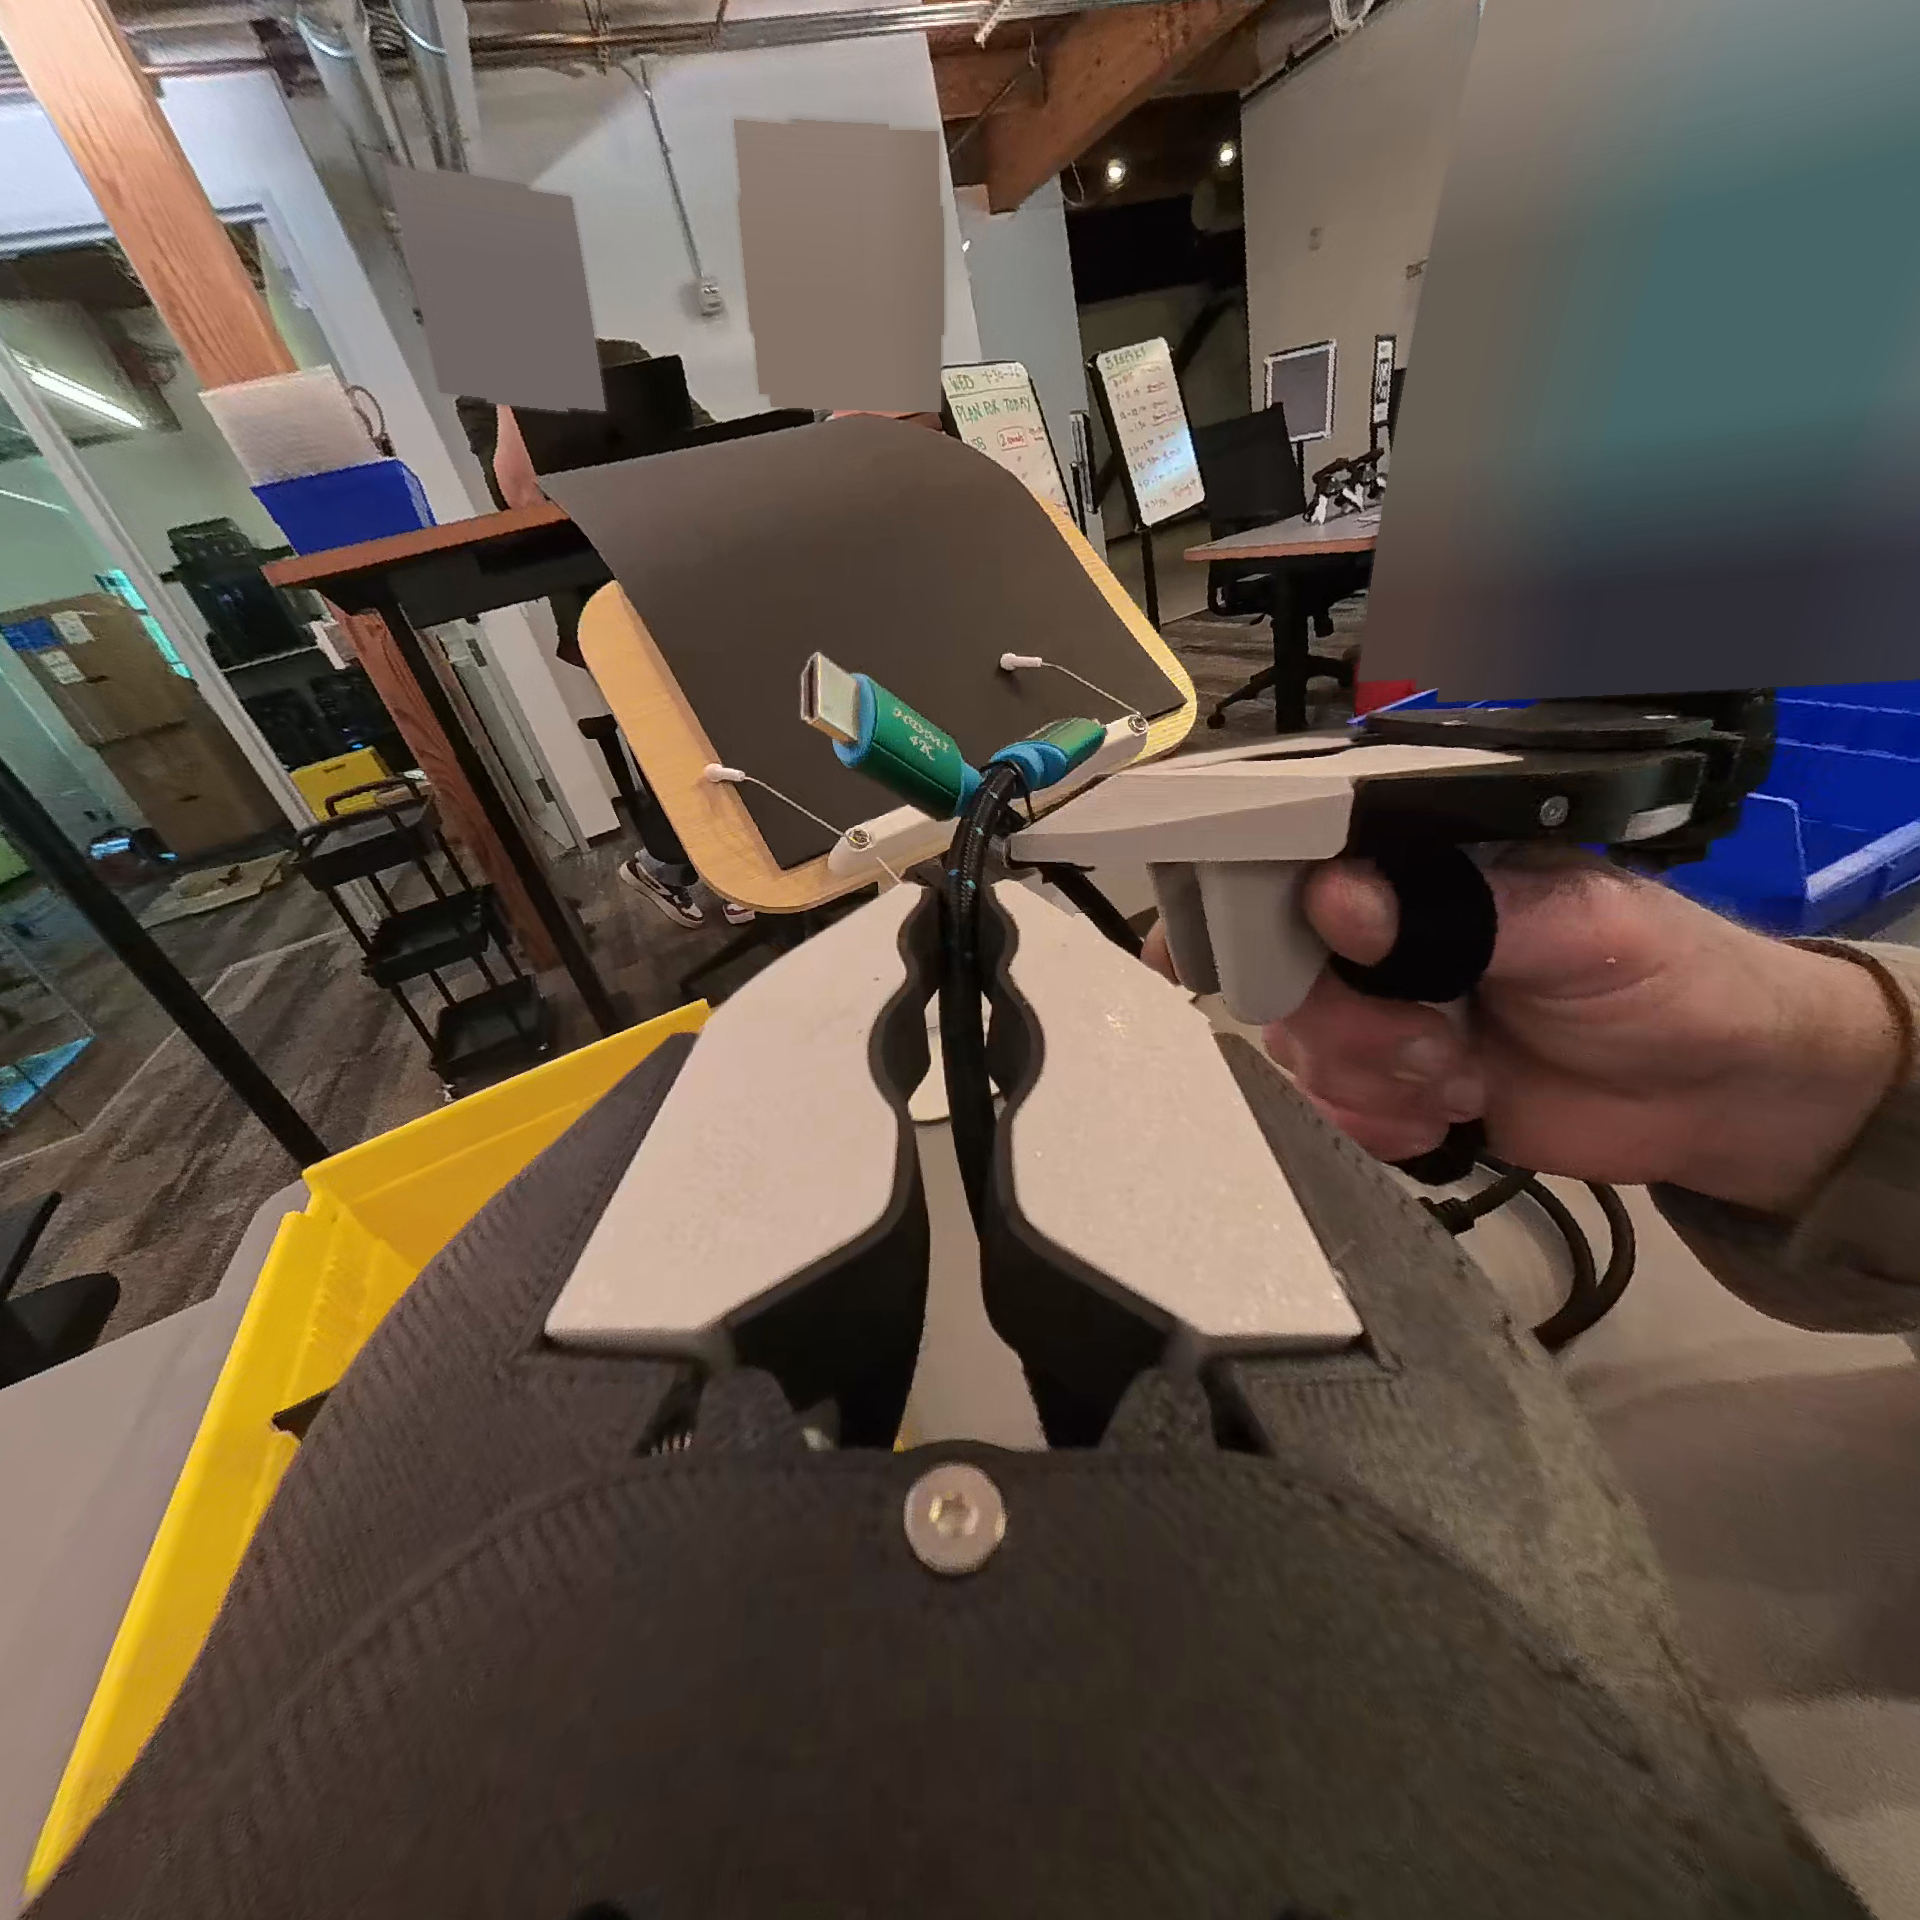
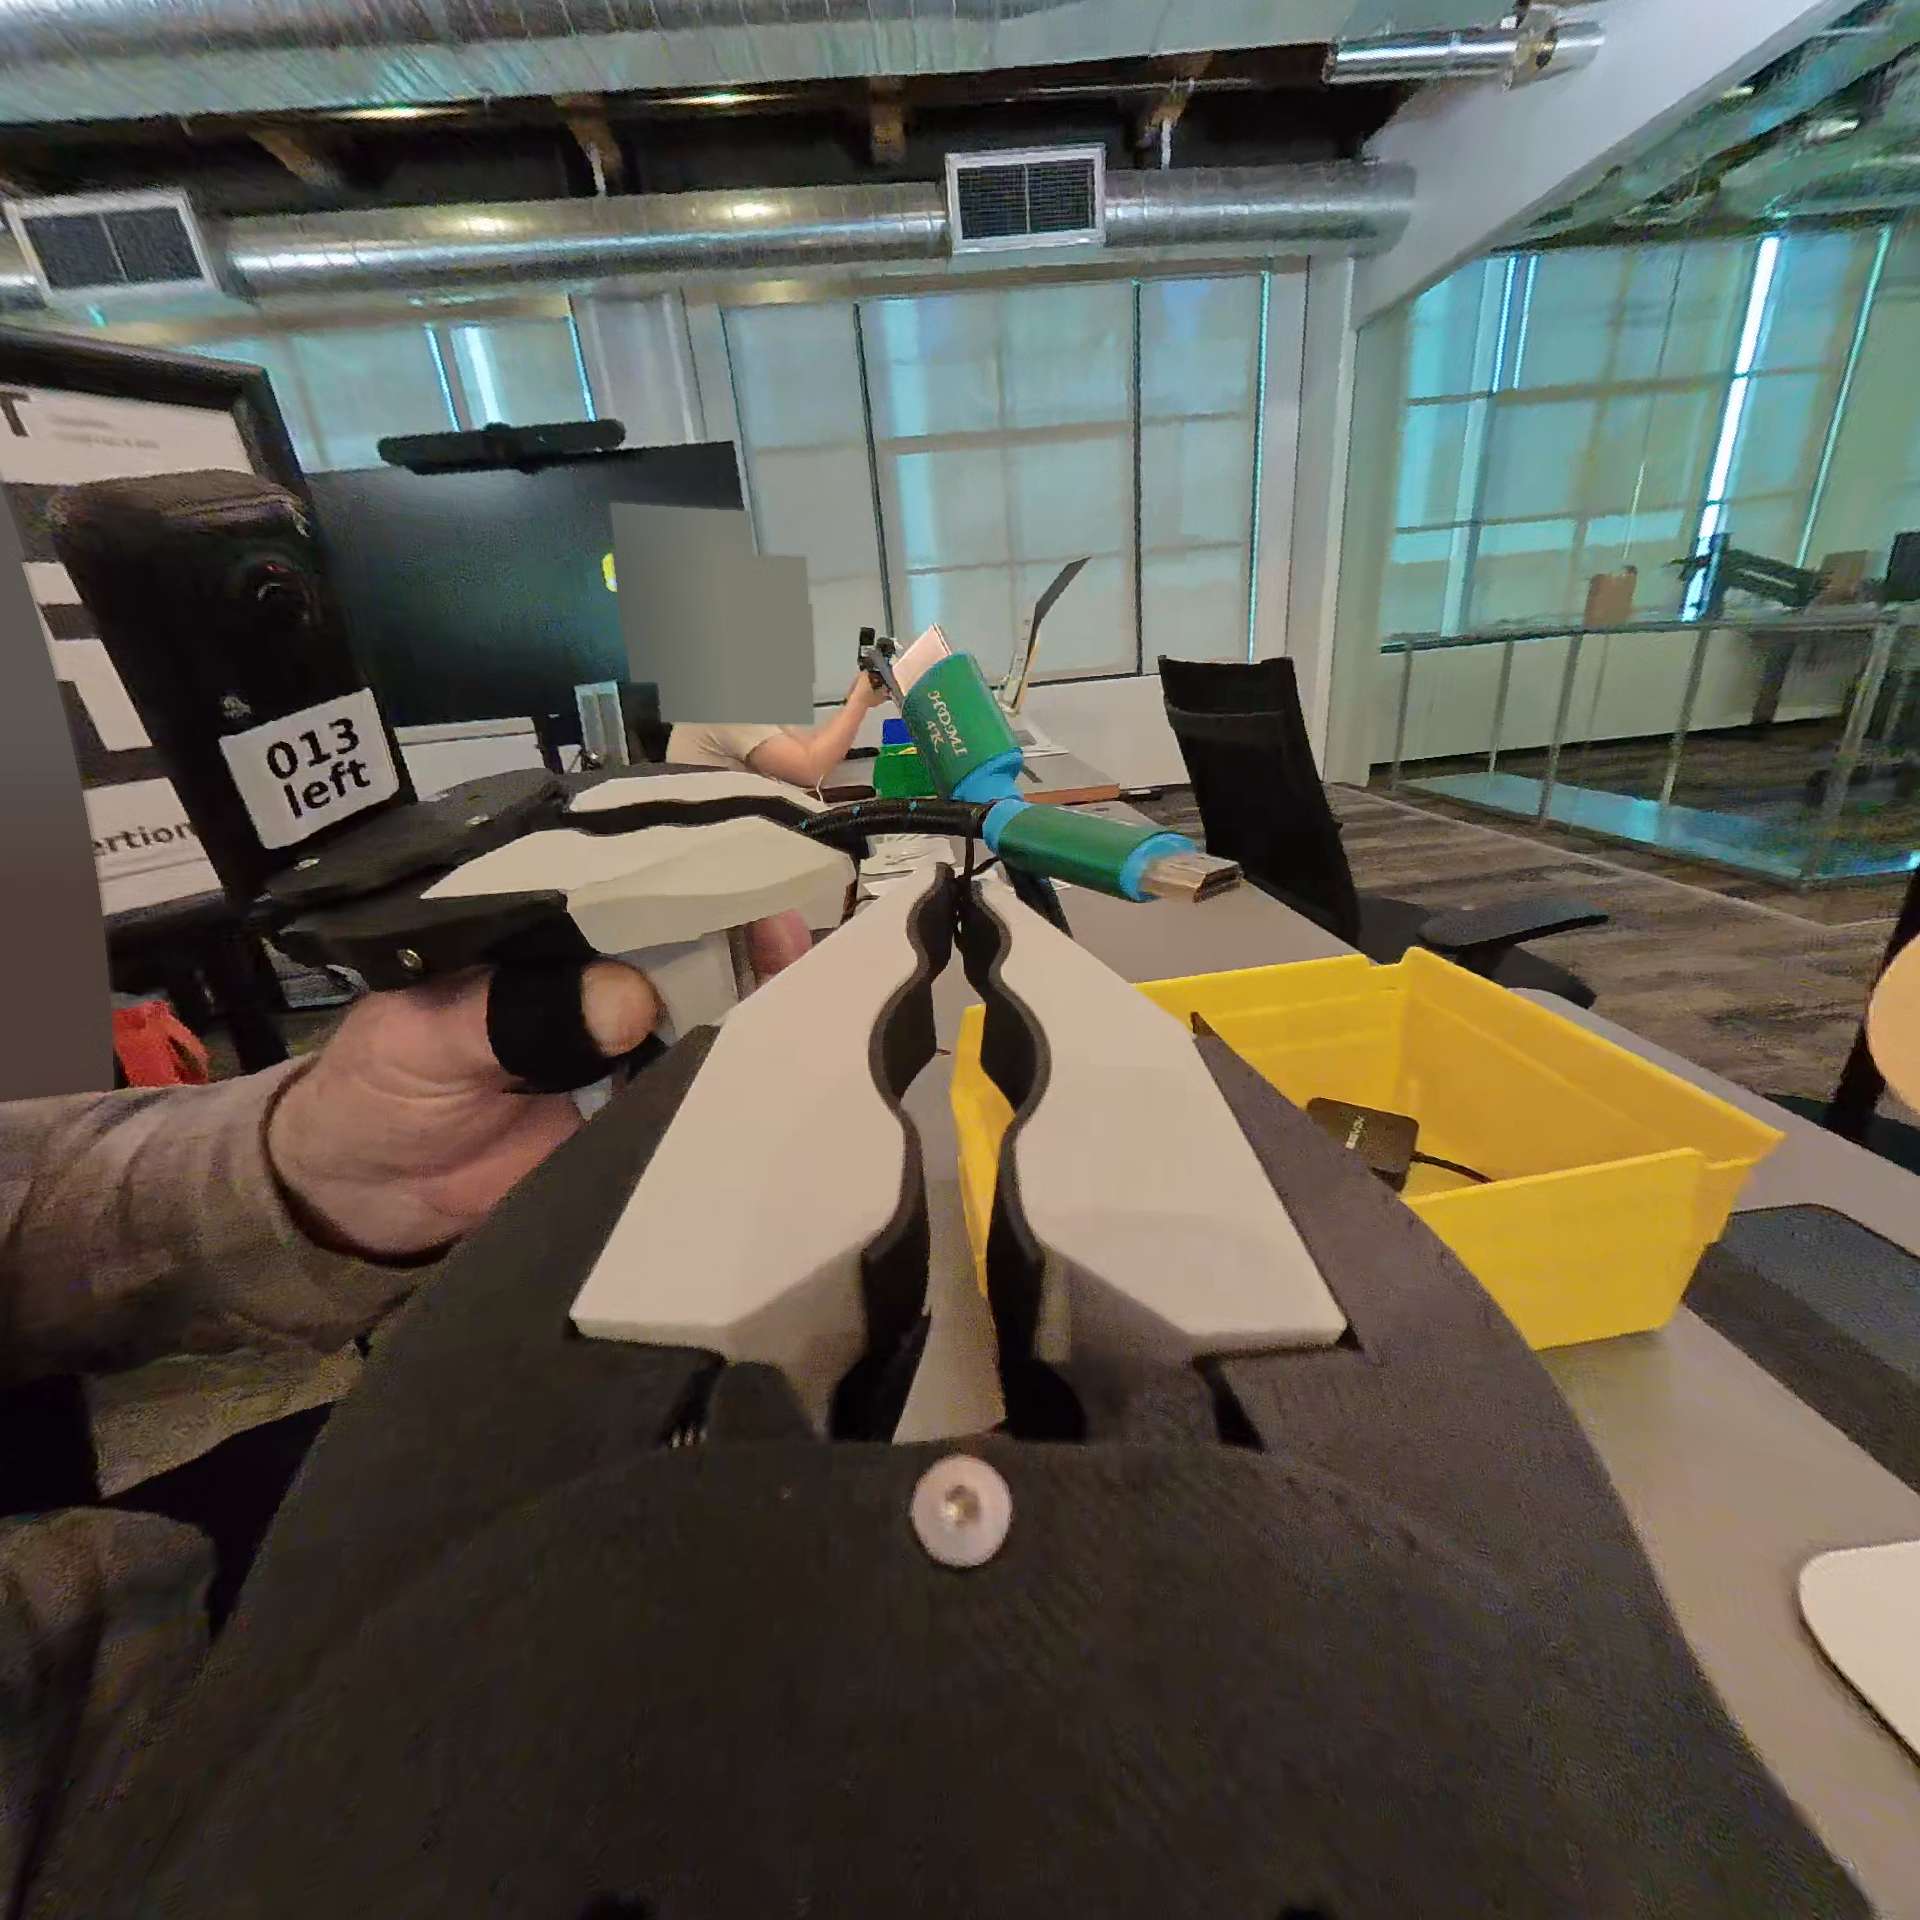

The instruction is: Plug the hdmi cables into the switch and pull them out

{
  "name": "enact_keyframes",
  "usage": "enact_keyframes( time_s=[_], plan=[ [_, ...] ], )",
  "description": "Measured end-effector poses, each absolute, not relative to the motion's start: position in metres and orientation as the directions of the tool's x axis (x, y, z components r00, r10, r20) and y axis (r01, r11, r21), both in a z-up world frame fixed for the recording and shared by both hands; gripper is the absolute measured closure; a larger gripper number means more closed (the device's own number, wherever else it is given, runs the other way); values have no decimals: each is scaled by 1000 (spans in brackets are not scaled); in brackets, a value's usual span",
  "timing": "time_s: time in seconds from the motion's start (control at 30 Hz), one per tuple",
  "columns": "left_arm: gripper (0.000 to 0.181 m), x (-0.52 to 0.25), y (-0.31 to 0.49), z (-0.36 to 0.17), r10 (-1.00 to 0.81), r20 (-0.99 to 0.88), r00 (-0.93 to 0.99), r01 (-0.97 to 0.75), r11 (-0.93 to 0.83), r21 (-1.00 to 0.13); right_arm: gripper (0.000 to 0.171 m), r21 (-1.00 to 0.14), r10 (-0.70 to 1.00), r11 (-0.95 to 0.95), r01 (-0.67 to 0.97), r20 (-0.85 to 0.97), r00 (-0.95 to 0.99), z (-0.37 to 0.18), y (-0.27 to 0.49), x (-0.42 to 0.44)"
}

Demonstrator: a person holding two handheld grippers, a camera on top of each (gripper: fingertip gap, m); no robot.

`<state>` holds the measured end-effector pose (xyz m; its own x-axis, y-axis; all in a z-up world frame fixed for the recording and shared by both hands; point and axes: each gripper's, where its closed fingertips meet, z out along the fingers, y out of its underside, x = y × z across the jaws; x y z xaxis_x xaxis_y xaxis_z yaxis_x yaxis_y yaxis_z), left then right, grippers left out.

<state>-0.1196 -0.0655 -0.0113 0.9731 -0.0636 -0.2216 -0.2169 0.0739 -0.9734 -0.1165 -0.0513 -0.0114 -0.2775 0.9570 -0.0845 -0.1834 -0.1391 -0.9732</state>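
Note:
Two green HDMI plugs with blue collars, one (image 1: pixel 894 727) and the other (image 1: pixel 1060 743), sit on a coiled black braided cable (image 1: pixel 966 1018) held up in the air. My left gripper (image 1: pixel 961 904) is shut on the cable just below the plugs. My right gripper (image 2: pixel 956 883) is shut on the same bundle, under the plugs (image 2: pixel 951 727) (image 2: pixel 1101 852). Each gripper shows side-on in the other's view, the right (image 1: pixel 1029 847) and the left (image 2: pixel 831 831), with their tips almost touching. The small black switch (image 2: pixel 1361 1127) lies in a yellow bin (image 2: pixel 1558 1278).
The yellow bin also shows at lower left of the left wrist view (image 1: pixel 343 1299), on a grey table (image 2: pixel 1714 1475). A blue bin (image 1: pixel 1849 790) stands right. A round wooden table with a black mat (image 1: pixel 883 582) and a black chair (image 2: pixel 1247 779) stand beyond. People sit farther back. Only a small space, under 4 cm, lies between the two pairs of fingers.

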Motion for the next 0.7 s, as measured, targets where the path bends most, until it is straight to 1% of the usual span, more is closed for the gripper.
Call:
enact_keyframes(
  time_s=[0.03, 0.07, 0.1, 0.13, 0.17, 0.2, 0.23, 0.27, 0.3, 0.33, 0.37, 0.4, 0.47, 0.5, 0.53, 0.57, 0.63, 0.7],
  plan=[
    [175, -120, -65, -12, -68, -212, 975, -207, 67, -976, 171, -980, 969, -82, -179, -36, -244, -14, -50, -117],
    [175, -120, -65, -13, -75, -193, 978, -189, 57, -980, 171, -984, 982, 77, -162, 103, -160, -17, -49, -119],
    [175, -121, -65, -14, -85, -157, 984, -153, 49, -987, 171, -932, 937, 345, -109, 349, -21, -21, -44, -120],
    [175, -121, -64, -17, -105, -101, 989, -99, 30, -995, 171, -737, 730, 676, 18, 672, 124, -24, -38, -120],
    [175, -121, -62, -19, -139, -13, 990, -13, 3, -1000, 171, -401, 363, 895, 195, 909, 204, -24, -33, -118],
    [175, -122, -61, -20, -170, 92, 981, 91, -15, -996, 171, -223, 162, 933, 282, 961, 223, -22, -33, -116],
    [175, -124, -60, -22, -192, 186, 964, 181, -44, -983, 171, -269, 212, 925, 268, 951, 223, -24, -34, -117],
    [175, -125, -59, -25, -215, 256, 943, 245, -76, -967, 171, -255, 202, 931, 262, 956, 215, -27, -32, -118],
    [175, -126, -58, -28, -223, 307, 925, 292, -98, -951, 171, -175, 123, 945, 277, 973, 198, -31, -31, -119],
    [175, -128, -58, -32, -226, 340, 913, 324, -105, -940, 171, -148, 99, 953, 265, 977, 188, -34, -32, -120],
    [175, -129, -57, -34, -228, 344, 911, 328, -109, -938, 171, -176, 135, 956, 235, 975, 179, -35, -32, -120],
    [175, -130, -58, -34, -222, 322, 920, 308, -99, -946, 171, -232, 200, 952, 199, 965, 169, -36, -32, -121],
    [175, -134, -59, -29, -180, 230, 957, 224, -49, -973, 164, -414, 399, 907, 83, 905, 151, -30, -39, -118],
    [175, -135, -60, -24, -166, 183, 969, 181, -29, -983, 166, -514, 507, 857, 37, 853, 126, -28, -42, -117],
    [175, -137, -61, -21, -152, 149, 977, 149, -14, -989, 164, -606, 603, 795, 3, 791, 105, -24, -44, -117],
    [175, -137, -62, -19, -141, 123, 982, 124, -2, -992, 164, -682, 682, 731, -32, 727, 80, -21, -47, -117],
    [175, -134, -62, -18, -143, 105, 984, 107, 0, -994, 163, -782, 785, 620, -64, 617, 65, -18, -46, -117],
    [175, -131, -62, -21, -134, 79, 988, 79, -4, -997, 166, -835, 840, 543, -92, 538, 72, -15, -43, -117]
  ],
)
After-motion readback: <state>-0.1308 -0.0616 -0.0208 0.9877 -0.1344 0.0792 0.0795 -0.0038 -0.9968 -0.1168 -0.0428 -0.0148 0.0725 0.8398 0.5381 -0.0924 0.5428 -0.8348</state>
